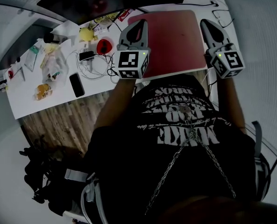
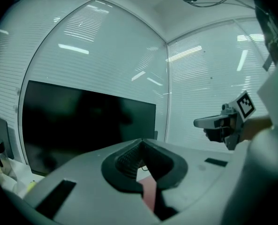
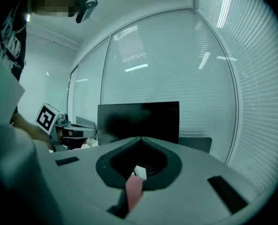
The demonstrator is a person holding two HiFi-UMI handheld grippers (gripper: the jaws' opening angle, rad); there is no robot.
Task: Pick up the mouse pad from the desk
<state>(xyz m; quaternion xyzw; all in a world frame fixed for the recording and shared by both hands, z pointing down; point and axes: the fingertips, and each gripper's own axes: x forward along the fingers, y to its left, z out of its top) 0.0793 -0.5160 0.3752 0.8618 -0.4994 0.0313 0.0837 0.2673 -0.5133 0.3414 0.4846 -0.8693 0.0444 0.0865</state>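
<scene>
Step in hand: the lift. The mouse pad (image 1: 173,38) spans the gap between the 2 tongs, and it looks clear of the desk (image 1: 59,101), though the head view alone does not show the gap beneath it.

- left tongs (image 1: 139,27): jaws closed, pinching the pad's left edge. A red sliver of pad (image 2: 149,191) shows in the slot behind the jaw tips in the left gripper view.
- right tongs (image 3: 141,142): jaws closed on the pad's right edge, with the same red sliver (image 3: 134,191) in the slot.
- Both tongs point roughly level towards a dark monitor (image 3: 139,118) ahead of them. Each shows in the other's view, off to the side.
- To the left of the left tongs, on the desk: a dark phone (image 1: 76,84), a red round item (image 1: 103,45), tangled cables (image 1: 94,66) and assorted packets.

Judgement: the pickup is nearly or wholly done. The next move calls for both grips to stay firm and both tongs to keep the same height and spacing. If they draw together, the soft pad will sag; if they pull apart, an edge could slip out of a pinch.

Writing: the person's dark shirt carries white lettering, upside down in the head view and not readable. The cubes on the tongs bear square black-and-white markers, no words. The packet labels are too small to read.
</scene>
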